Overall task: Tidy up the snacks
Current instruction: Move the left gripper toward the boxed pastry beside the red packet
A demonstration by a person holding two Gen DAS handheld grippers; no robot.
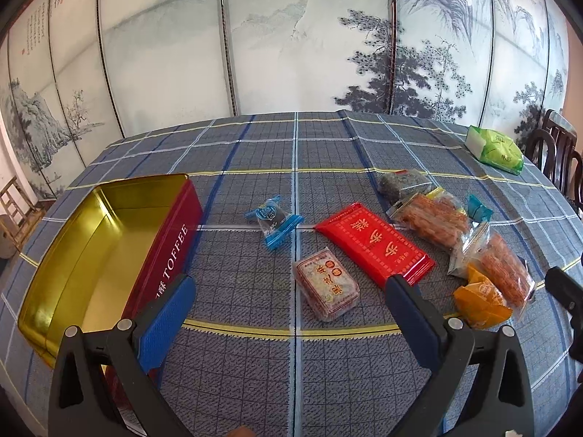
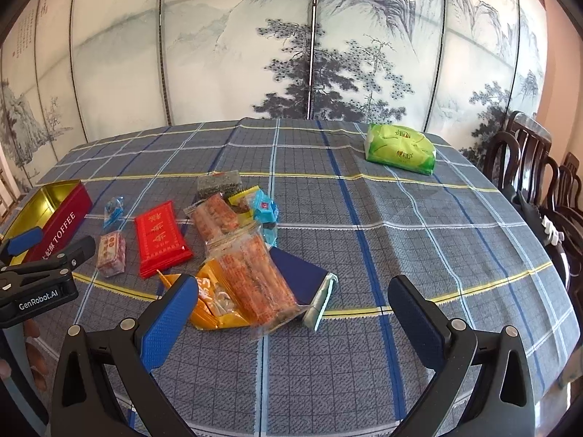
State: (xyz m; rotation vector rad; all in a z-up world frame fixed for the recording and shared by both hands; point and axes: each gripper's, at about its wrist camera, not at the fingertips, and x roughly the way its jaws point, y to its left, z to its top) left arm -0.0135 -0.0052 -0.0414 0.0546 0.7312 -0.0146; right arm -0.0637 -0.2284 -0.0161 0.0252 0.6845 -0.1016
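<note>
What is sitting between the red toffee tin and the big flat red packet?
Two small snacks: a blue-wrapped candy and a clear-wrapped reddish cake, between tin and red packet. Left wrist view shows it.

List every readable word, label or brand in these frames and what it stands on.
"TOFFEE": white letters on the side of the red tin; the characters before it are partly hidden.
"GenRobot.AI": on the left gripper body, seen from the right wrist view.
Red packet: large gold characters, not legible to me.
Green tissue pack, small clear-wrapped cake, screen calligraphy: too small or blurred to read.
</note>
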